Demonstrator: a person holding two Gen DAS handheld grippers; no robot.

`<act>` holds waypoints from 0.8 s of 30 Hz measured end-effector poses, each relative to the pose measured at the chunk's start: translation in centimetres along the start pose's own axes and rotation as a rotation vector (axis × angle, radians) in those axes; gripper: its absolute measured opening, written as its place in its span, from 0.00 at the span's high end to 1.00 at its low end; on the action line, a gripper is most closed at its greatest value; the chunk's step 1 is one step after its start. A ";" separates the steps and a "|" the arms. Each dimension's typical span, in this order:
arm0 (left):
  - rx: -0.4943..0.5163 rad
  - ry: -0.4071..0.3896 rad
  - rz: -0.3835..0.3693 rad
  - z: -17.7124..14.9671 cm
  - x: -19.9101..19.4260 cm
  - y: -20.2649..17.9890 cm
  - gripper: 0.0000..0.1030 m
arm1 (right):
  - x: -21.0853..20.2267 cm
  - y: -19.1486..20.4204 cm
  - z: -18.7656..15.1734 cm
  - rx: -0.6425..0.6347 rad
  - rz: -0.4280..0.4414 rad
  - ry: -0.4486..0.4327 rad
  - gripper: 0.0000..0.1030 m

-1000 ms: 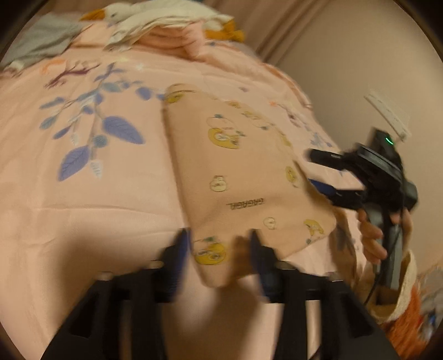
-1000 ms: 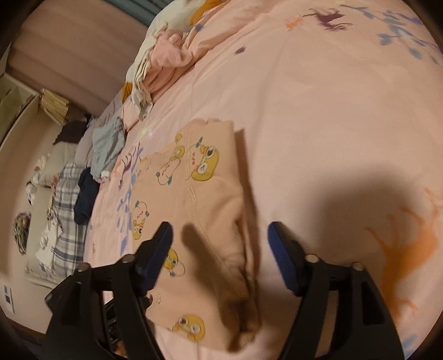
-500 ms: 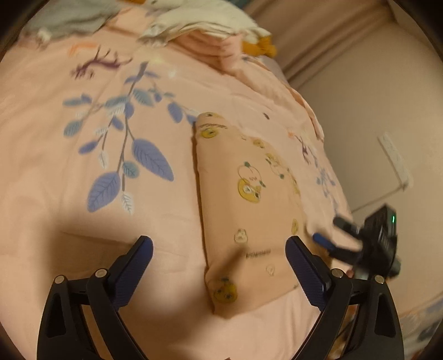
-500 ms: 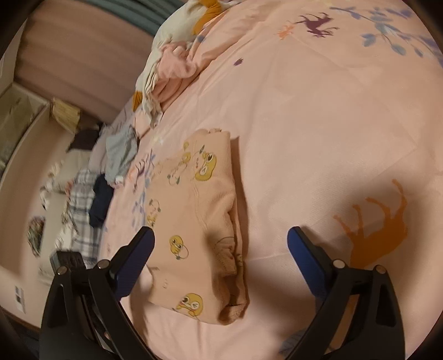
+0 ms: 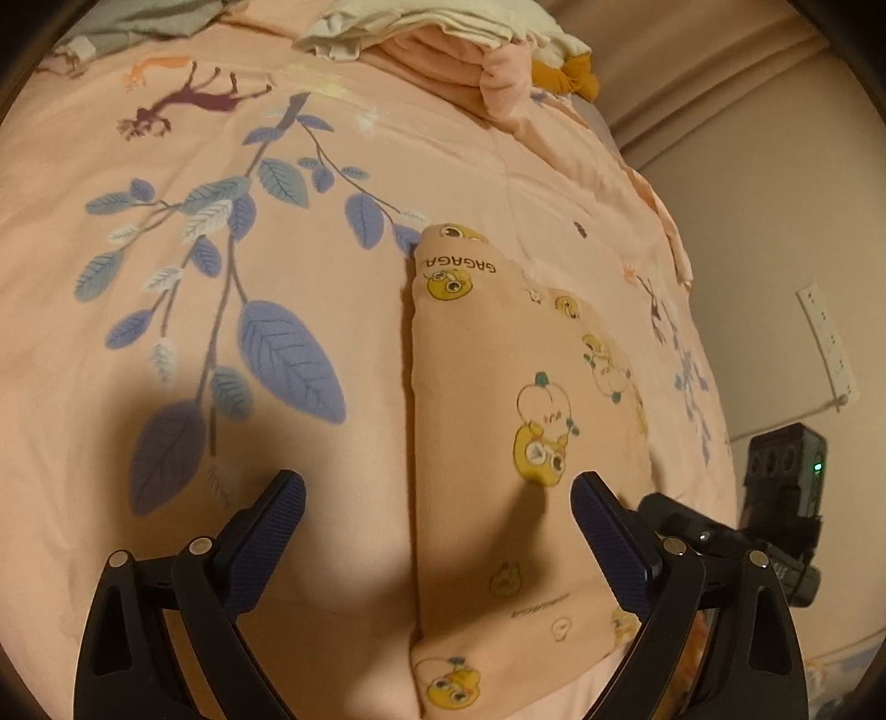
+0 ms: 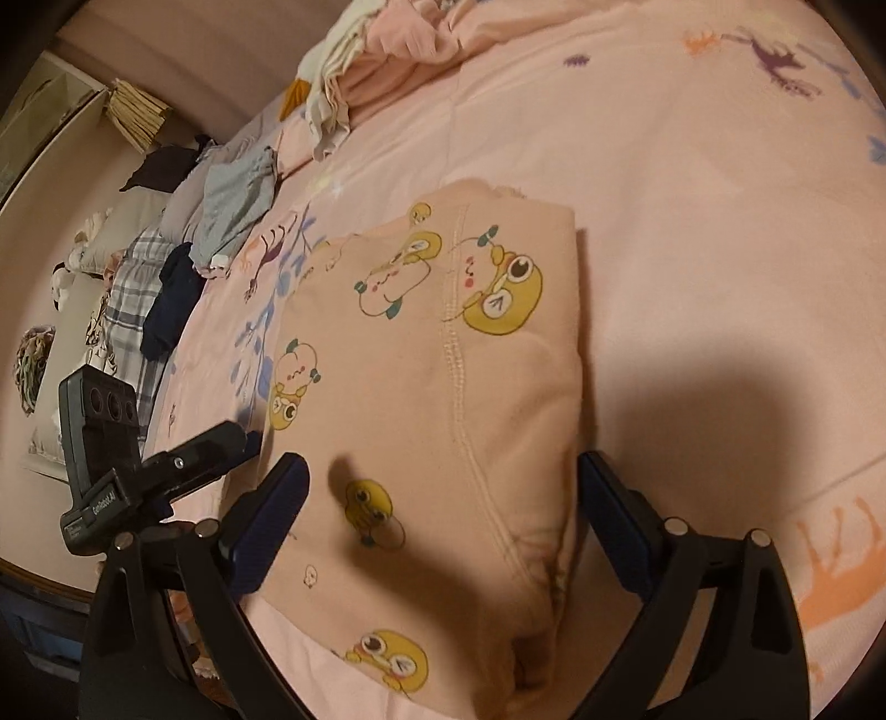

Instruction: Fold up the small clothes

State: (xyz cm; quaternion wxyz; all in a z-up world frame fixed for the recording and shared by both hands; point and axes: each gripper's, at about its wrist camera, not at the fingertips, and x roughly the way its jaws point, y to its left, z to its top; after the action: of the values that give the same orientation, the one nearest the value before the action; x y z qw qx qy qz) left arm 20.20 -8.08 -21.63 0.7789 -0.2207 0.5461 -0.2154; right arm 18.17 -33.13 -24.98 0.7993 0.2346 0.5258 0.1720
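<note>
Two tongs, both spread wide and gripping nothing: left tongs (image 5: 437, 498) and right tongs (image 6: 443, 487) hover over the folded peach garment (image 6: 443, 387), which lies flat on the pink bedspread (image 5: 166, 332), near its edge.

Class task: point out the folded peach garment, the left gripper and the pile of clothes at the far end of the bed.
folded peach garment (image 5: 498, 421): left wrist view, its top face.
left gripper (image 5: 437, 515): left wrist view, midway between fingertips.
pile of clothes (image 5: 443, 33): left wrist view, its cream top layer.
</note>
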 end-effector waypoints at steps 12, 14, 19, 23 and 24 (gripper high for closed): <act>-0.053 0.140 -0.319 0.2 3.0 0.0 0.07 | 0.6 -2.2 0.5 0.162 0.275 -0.017 0.00; -0.025 0.143 -0.329 0.1 3.1 -0.4 0.07 | 0.8 -1.7 0.5 0.142 0.291 -0.012 0.00; 0.158 0.123 -0.254 -1.1 3.4 -2.6 0.16 | 1.7 -0.4 0.3 0.084 0.346 0.002 0.22; 0.058 0.082 -0.179 -0.7 3.2 -0.9 0.56 | 2.6 -1.3 0.6 0.090 0.309 0.033 0.66; 0.038 0.077 -0.190 -0.7 3.0 -0.4 0.62 | 2.7 -1.7 0.6 0.107 0.313 0.037 0.69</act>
State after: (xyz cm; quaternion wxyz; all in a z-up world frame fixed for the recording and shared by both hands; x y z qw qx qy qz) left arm 20.44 -10.26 -23.91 0.7373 -0.2482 0.5482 -0.3069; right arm 19.84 -33.21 -27.78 0.7393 0.3529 0.5057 0.2705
